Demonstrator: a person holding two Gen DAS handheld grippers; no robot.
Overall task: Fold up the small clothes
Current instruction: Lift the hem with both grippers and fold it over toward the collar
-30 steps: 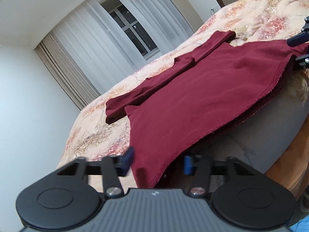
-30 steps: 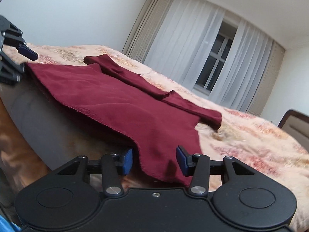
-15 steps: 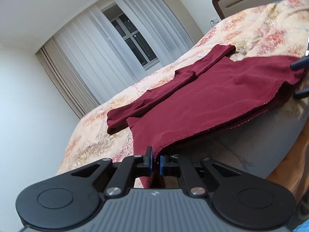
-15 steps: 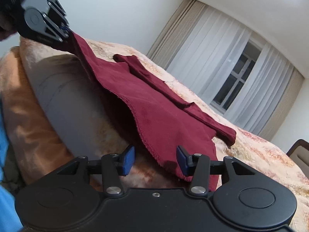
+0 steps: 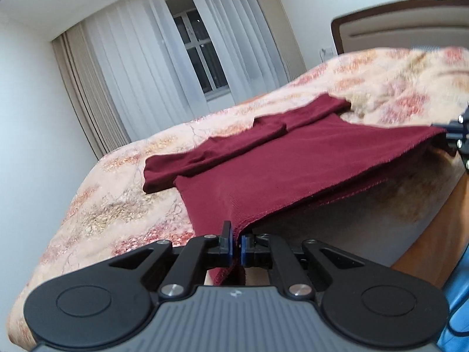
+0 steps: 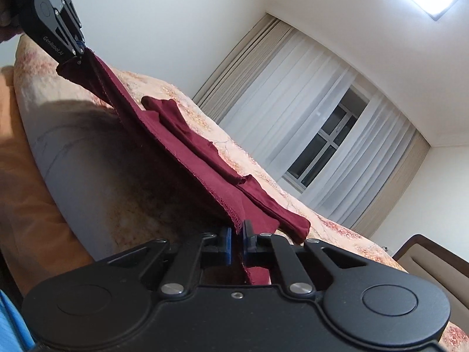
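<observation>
Two tongs (image 5: 236, 242) (image 6: 236, 242) pinch one garment (image 5: 293, 170).

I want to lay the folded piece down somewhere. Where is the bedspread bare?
Bare bedspread lies left of the maroon garment, and between its sleeves and the headboard. The near edge is crowded: both grippers pinch the hem there.

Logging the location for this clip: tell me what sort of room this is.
Most likely a bedroom. A bed with a floral bedspread fills the view, a padded headboard stands at its end, and sheer curtains cover a window. A maroon garment lies on the bed.
</observation>
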